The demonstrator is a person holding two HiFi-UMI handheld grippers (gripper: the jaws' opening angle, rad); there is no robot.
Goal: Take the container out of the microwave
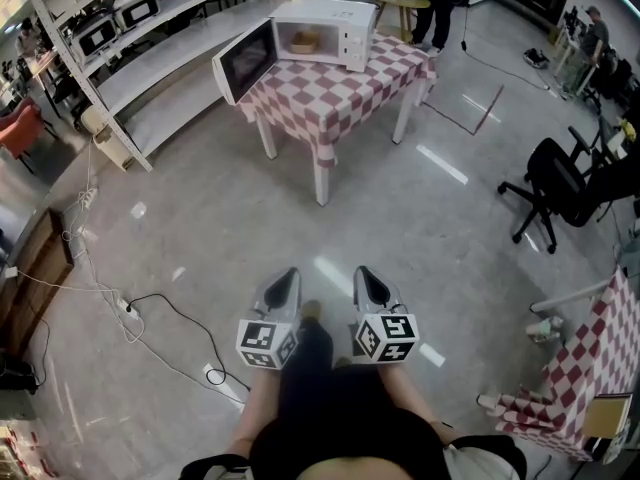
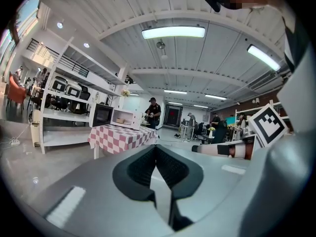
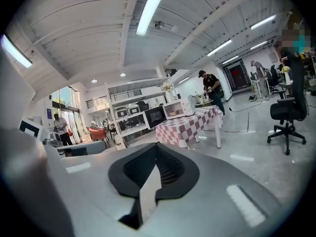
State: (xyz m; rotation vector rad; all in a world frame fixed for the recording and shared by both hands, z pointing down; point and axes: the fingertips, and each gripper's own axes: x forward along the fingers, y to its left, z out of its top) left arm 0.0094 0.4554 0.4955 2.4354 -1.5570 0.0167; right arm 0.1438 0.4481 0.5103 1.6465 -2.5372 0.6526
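Observation:
A white microwave (image 1: 325, 33) stands on a red-and-white checked table (image 1: 335, 93) far ahead, with its door (image 1: 245, 60) swung open to the left. Inside the cavity sits a small yellowish container (image 1: 303, 40). Both grippers are held low near the person's body, well short of the table. My left gripper (image 1: 288, 278) and right gripper (image 1: 367, 276) point toward the table, side by side. The left gripper (image 2: 156, 148) has its jaws shut with nothing in them, and the microwave (image 2: 121, 117) shows small and distant beyond it. The right gripper (image 3: 157, 147) is likewise shut and empty.
White shelving (image 1: 150, 38) with more microwaves runs along the left. A black office chair (image 1: 560, 183) stands at the right, and another checked table (image 1: 585, 378) at the lower right. Cables and a power strip (image 1: 125, 308) lie on the floor at left. A person (image 3: 211, 90) stands behind the table.

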